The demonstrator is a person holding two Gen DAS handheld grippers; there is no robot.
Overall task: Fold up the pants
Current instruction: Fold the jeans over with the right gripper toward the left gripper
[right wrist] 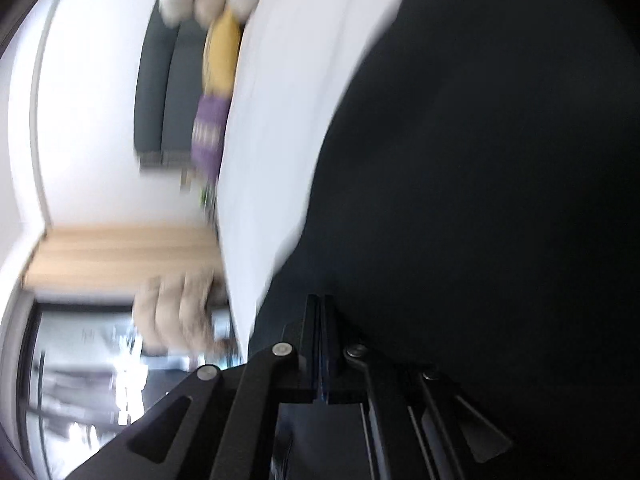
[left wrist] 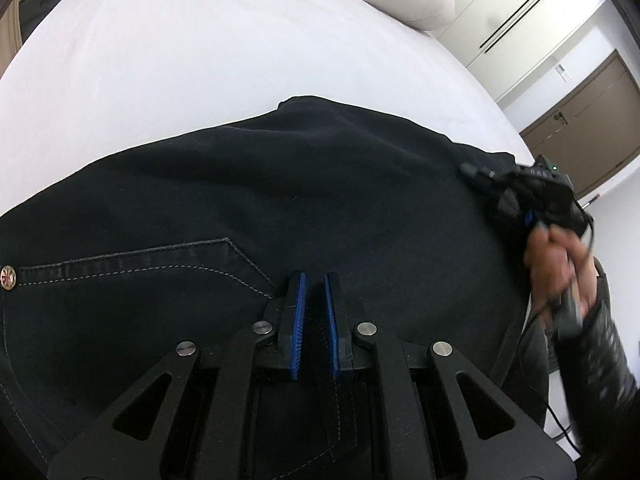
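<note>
The black pants (left wrist: 280, 200) show no readable label, only a patterned metal button (left wrist: 8, 277). The left gripper (left wrist: 316, 280) pinches their fabric with narrow jaws. The right gripper (right wrist: 322, 300) is fully closed on nothing visible.

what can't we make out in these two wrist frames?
- Left wrist view: whether the left gripper pinches the pants; fabric behind the pads is dark on dark, with a narrow gap between them.
- Left wrist view: right gripper fingertips merge with the dark cloth; the hand is motion-blurred.
- Right wrist view: whole frame smeared; cloth caught in the right gripper's closed jaws can't be confirmed.
- Pants legs: cut off by frame edges.
</note>
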